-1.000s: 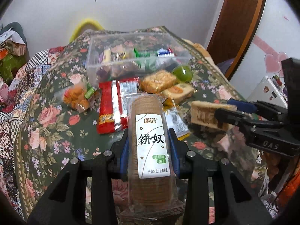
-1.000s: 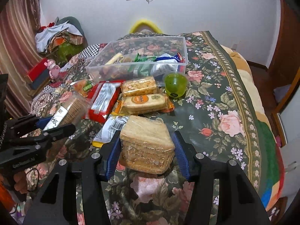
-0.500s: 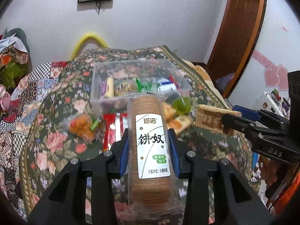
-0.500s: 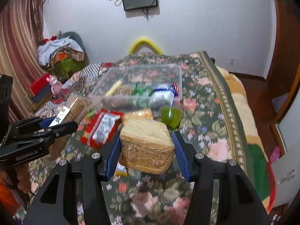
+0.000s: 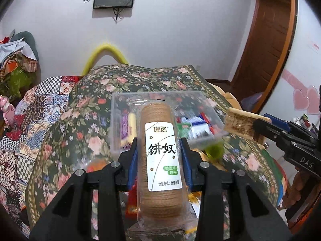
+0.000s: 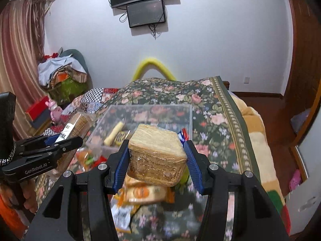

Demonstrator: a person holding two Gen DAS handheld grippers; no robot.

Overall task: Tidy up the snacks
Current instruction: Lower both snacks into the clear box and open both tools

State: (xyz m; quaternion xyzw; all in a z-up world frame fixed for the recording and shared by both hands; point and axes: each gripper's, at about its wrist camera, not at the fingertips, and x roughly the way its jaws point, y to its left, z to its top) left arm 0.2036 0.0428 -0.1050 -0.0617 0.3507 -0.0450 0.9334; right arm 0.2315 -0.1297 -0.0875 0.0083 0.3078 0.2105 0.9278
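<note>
A bed under a dark floral cover (image 5: 84, 140) serves as the work surface; a clear plastic bin (image 5: 116, 108), partly filled with snacks, sits mid-bed. The left gripper (image 5: 160, 158) is clamped on an upright sleeve of round biscuits (image 5: 160, 140), held above the cover just short of the bin. The right gripper (image 6: 155, 158) is closed on a wrapped block of crackers (image 6: 156, 152), likewise aloft. Loose packets (image 6: 140, 192) lie below. Judged step: carrying both items to the bin. The next move calls for bringing each over the open top, lowering, then parting the jaws without fouling the other gripper.
</note>
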